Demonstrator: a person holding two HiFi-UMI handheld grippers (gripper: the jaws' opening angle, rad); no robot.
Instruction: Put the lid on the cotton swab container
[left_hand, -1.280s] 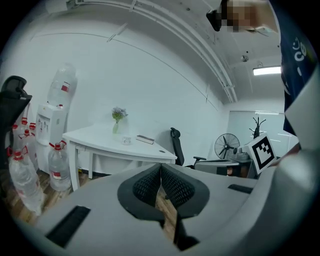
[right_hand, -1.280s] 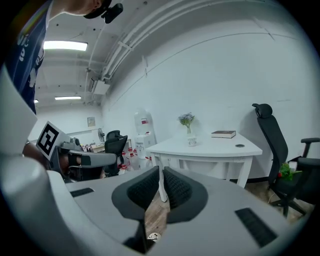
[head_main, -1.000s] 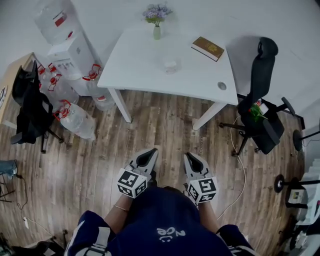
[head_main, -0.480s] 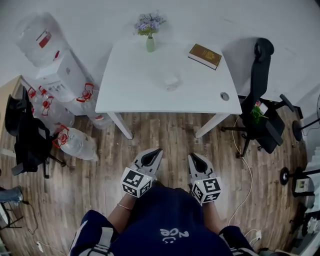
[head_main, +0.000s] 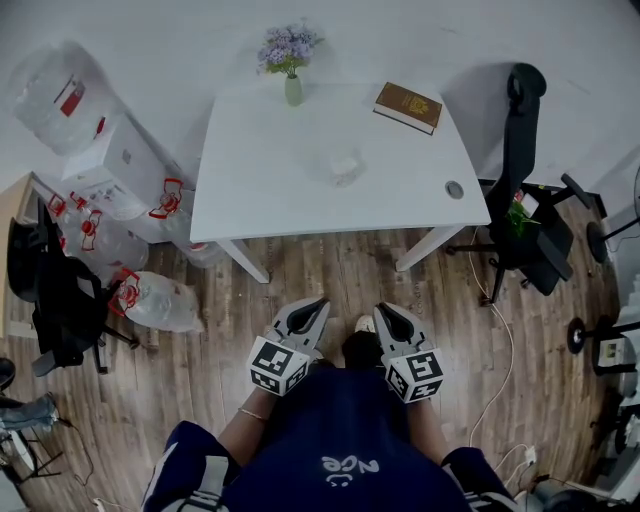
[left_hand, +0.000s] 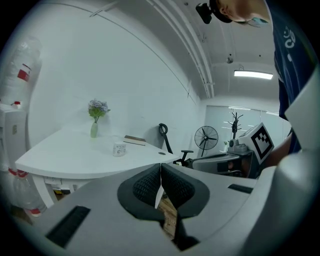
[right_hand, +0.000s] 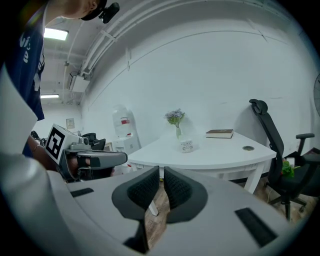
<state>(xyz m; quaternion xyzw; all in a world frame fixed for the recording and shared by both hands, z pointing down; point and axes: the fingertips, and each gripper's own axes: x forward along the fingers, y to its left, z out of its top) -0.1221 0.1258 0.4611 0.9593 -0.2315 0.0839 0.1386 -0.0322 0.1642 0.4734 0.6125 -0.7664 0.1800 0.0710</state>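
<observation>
The cotton swab container (head_main: 343, 163) is a small clear tub near the middle of the white table (head_main: 250, 185); it also shows as the container (left_hand: 119, 148) and the container (right_hand: 186, 145). I cannot tell its lid apart at this distance. Both grippers are held close to my body over the wooden floor, well short of the table. The left gripper (head_main: 314, 306) (left_hand: 160, 168) is shut with nothing in it. The right gripper (head_main: 384, 314) (right_hand: 161, 173) has its pads together and is empty too.
A vase of purple flowers (head_main: 292, 85) and a brown book (head_main: 408, 106) stand at the table's far side. A black office chair (head_main: 525, 190) is to the right. Water jugs (head_main: 155, 300) and a dispenser (head_main: 125, 160) crowd the left, beside a black chair (head_main: 55, 300).
The table and the container have slid lower and nearer in the head view as I step towards them. Both grippers keep the same shut stance in front of my body.
</observation>
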